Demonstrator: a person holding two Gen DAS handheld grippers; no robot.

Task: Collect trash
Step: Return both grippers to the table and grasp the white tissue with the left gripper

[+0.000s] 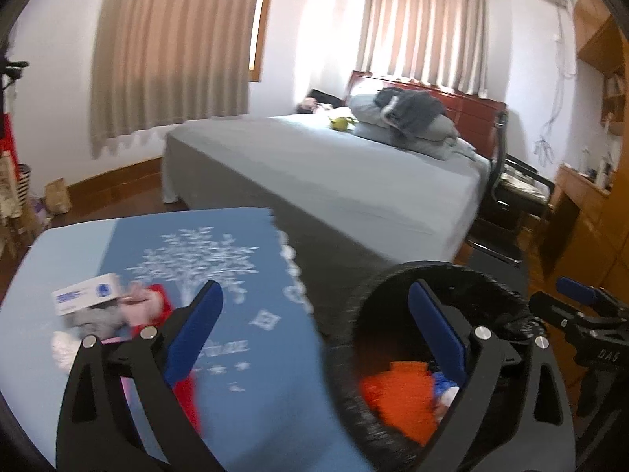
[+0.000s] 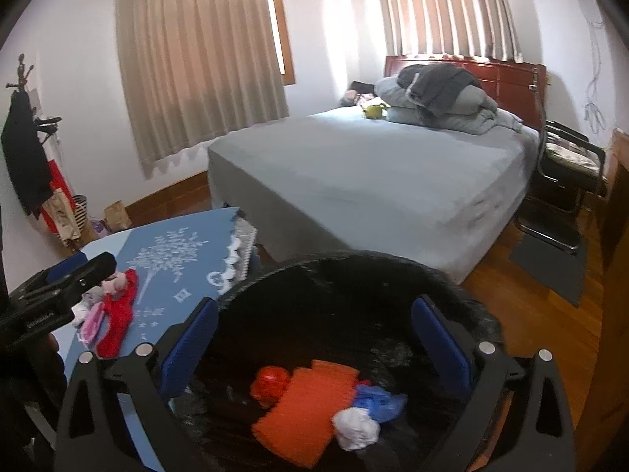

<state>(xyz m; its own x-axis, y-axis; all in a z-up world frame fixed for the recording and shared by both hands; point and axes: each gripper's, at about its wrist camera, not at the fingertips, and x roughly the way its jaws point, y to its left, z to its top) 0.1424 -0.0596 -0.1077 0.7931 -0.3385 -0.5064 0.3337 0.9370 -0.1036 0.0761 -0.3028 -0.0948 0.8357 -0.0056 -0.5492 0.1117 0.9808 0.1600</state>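
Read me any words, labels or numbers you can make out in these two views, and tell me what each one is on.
"DAS": pale letters on the right gripper, seen from the left wrist; last character uncertain.
White box: blue print, too blurred to read.
Blue tablecloth: white lettering near the tree design, too blurred.
Left gripper: small label on its body, illegible.

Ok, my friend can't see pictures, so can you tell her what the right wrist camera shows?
A black trash bin sits right in front of the open right gripper, holding an orange ridged piece, blue plastic and a white wad. To the left, a blue table still has red and pink trash on it, with a grey bed behind.
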